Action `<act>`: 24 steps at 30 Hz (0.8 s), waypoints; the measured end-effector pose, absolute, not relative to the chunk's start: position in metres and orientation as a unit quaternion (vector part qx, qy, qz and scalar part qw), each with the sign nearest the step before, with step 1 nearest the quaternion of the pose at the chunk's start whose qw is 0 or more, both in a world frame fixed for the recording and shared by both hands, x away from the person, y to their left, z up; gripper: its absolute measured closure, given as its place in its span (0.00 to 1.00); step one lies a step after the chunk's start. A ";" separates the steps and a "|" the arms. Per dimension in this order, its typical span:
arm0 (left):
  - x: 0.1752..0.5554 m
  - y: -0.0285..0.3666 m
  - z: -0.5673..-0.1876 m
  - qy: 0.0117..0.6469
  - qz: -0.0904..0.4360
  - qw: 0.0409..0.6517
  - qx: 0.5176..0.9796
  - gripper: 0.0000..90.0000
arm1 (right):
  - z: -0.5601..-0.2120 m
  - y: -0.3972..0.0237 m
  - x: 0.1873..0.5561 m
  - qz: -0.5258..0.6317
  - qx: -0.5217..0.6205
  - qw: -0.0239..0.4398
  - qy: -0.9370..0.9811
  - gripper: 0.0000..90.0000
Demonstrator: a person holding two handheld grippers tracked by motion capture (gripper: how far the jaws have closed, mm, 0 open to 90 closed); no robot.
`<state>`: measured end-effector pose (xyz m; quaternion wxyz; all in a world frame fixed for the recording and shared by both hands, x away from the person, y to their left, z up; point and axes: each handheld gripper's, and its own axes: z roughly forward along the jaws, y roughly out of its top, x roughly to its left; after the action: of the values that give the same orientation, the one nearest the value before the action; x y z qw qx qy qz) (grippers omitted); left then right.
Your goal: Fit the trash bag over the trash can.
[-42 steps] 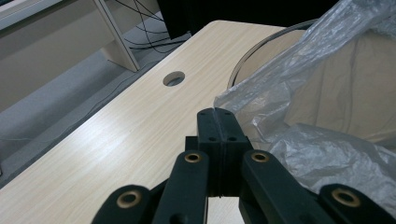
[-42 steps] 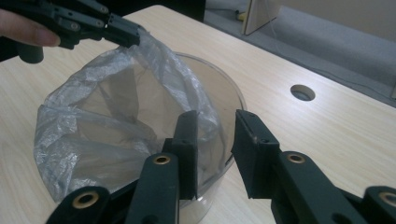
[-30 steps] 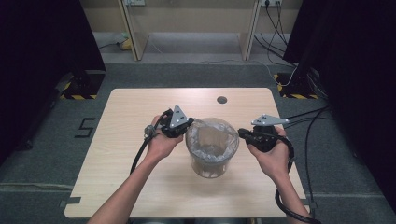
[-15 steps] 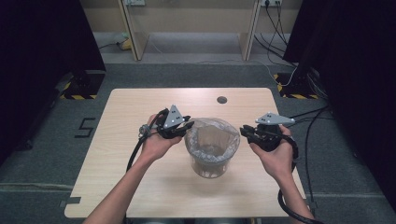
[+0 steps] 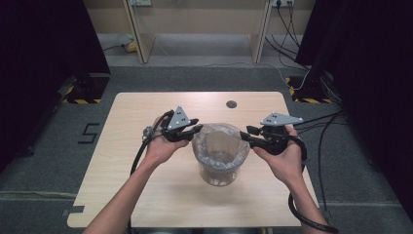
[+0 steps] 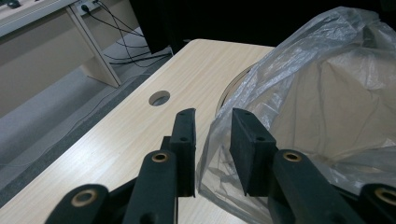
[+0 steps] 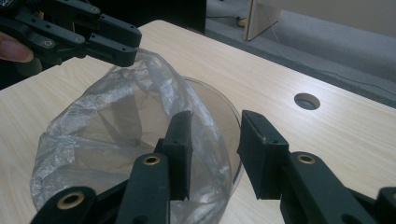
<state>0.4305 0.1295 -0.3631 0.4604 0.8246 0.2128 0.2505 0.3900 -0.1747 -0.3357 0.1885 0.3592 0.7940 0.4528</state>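
— Plastic bag [image 5: 220,146], clear and crinkly, lining a see-through bin [image 5: 219,171] near the middle of the wooden table [image 5: 146,195]. See it?

— Yes. Its mouth billows up above the bin's rim, and the person has a gripper at each side of it.

— What's the left gripper [image 5: 197,130] doing?

— It sits at the left edge of the bag's mouth. From its own camera, the left gripper [image 6: 212,126] has its jaws parted, having just been opening. A fold of the film rises in the gap between them, close against the right-hand pad, but the pads don't pinch it.

— And the right gripper [image 5: 244,135]?

— At the opposite edge of the mouth. In its own camera the right gripper [image 7: 215,135] has jaws spread wider, also just been opening. The film drapes over the left-hand jaw; the gap itself looks across the bin's rim. Nothing clamped there.

— Anything else on the table?

— A round cable hole [image 5: 231,104] in the tabletop, beyond the bin towards the far edge.
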 end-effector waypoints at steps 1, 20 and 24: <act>0.431 0.129 -0.363 0.211 0.249 0.460 0.826 0.78 | -0.336 -0.173 0.391 0.452 0.359 0.188 0.795 0.71; 0.452 0.124 -0.366 0.190 0.208 0.444 0.851 0.99 | -0.344 -0.172 0.404 0.439 0.358 0.160 0.809 1.00; 0.456 0.121 -0.366 0.193 0.212 0.448 0.847 1.00 | -0.346 -0.173 0.405 0.437 0.365 0.169 0.805 1.00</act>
<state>0.4556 0.1208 -0.3657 0.4476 0.8471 0.1932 0.2116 0.4047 -0.1732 -0.3461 0.1689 0.3646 0.8047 0.4370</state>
